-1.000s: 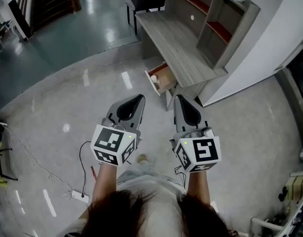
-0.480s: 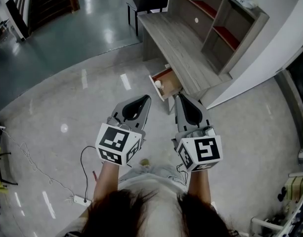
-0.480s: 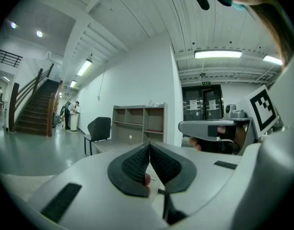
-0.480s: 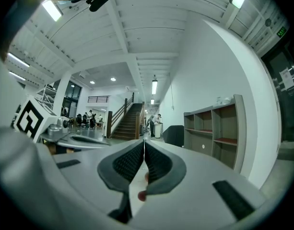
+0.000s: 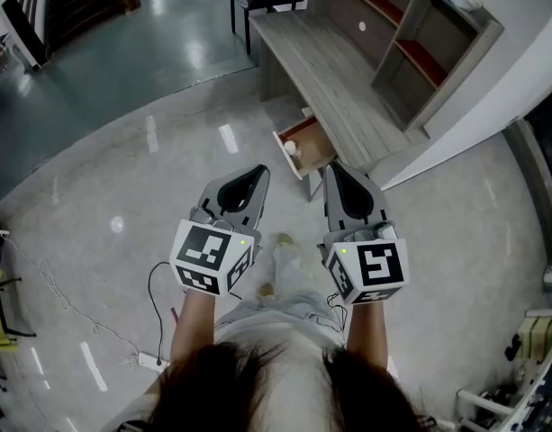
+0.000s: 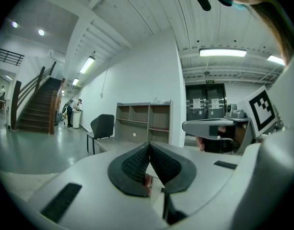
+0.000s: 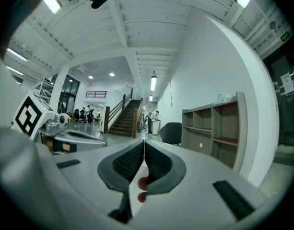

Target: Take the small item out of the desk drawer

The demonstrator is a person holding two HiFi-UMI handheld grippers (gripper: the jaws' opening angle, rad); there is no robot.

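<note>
The small item (image 5: 291, 148) is seen in the open drawer (image 5: 316, 140), just above frame centre. The left gripper (image 5: 256, 173) and right gripper (image 5: 335, 169) are held short of it, jaws together, empty. Jaws should be parted before one is lowered over the item.

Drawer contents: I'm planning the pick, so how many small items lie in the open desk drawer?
1. A small pale item lies at the front end of the drawer. The rear sits under the desk, so more may be hidden.
</note>
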